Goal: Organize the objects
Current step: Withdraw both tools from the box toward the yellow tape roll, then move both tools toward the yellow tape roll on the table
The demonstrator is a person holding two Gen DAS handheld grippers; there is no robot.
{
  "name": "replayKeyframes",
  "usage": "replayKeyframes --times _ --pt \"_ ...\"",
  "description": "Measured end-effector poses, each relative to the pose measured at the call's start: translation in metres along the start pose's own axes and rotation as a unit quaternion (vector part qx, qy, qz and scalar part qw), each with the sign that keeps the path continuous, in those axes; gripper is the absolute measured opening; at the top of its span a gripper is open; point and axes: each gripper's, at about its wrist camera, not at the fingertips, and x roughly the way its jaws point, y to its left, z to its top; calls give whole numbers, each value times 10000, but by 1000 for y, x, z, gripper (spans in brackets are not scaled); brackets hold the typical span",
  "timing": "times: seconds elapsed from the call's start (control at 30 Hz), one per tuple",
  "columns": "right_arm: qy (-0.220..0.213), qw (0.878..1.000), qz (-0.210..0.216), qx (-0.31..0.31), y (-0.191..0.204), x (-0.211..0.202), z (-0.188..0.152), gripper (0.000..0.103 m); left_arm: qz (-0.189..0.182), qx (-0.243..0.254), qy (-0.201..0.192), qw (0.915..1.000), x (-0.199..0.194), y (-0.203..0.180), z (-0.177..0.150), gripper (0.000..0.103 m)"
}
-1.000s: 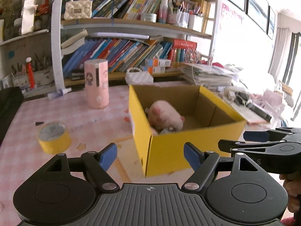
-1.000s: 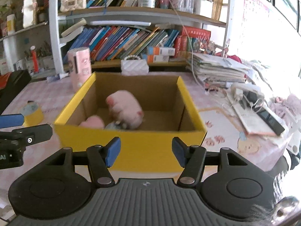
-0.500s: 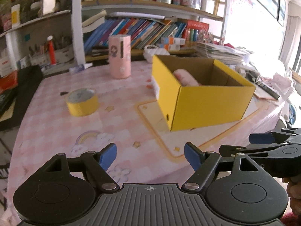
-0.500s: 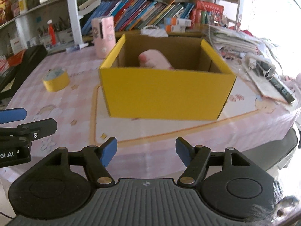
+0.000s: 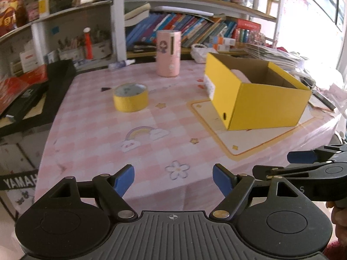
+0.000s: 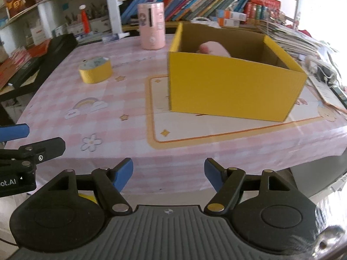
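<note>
Both claws have pulled back from the yellow box (image 6: 234, 86) since a second ago: then its near wall filled the lower part of each view, now I see the whole near edge of the tabletop (image 5: 151, 143) and the box stands well ahead.

Going from the biggest thing down: the box sits on the pale mat toward the right side of the tabletop, open at the top, with a pink plush toy (image 6: 213, 49) lying inside against its far wall. Behind it, near the far edge, stands the pink cylinder (image 5: 168, 53), upright. Left of the box and well apart from it, the roll of yellow tape (image 5: 130, 97) lies flat on its side face, hole upward.

My left claw (image 5: 173, 181) hangs off the near edge with its fingers apart and nothing between them; my right claw (image 6: 168, 174) is the same, spread and empty, just beside it.

I judge the tape is the next loose thing to put away. It lies ahead and to the left of both claws, so the left claw is the nearer one. Being a flat ring, it has no long axis to line up with; I would come down over its rim.
</note>
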Motion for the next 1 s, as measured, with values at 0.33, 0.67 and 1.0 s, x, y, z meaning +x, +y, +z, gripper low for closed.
replayKeyframes --times 0.33,0.67,1.0 --pt "-95 9991 205 -348 34 0 7 71 256 -263 -138 9992 -15 29 -6 82" --pt "-109 9973 334 -639 55 6 15 73 377 -485 -145 9980 -12 47 -6 82" --pt "-31 9960 447 -778 64 33 36 73 534 -582 -69 9968 12 61 9 82"
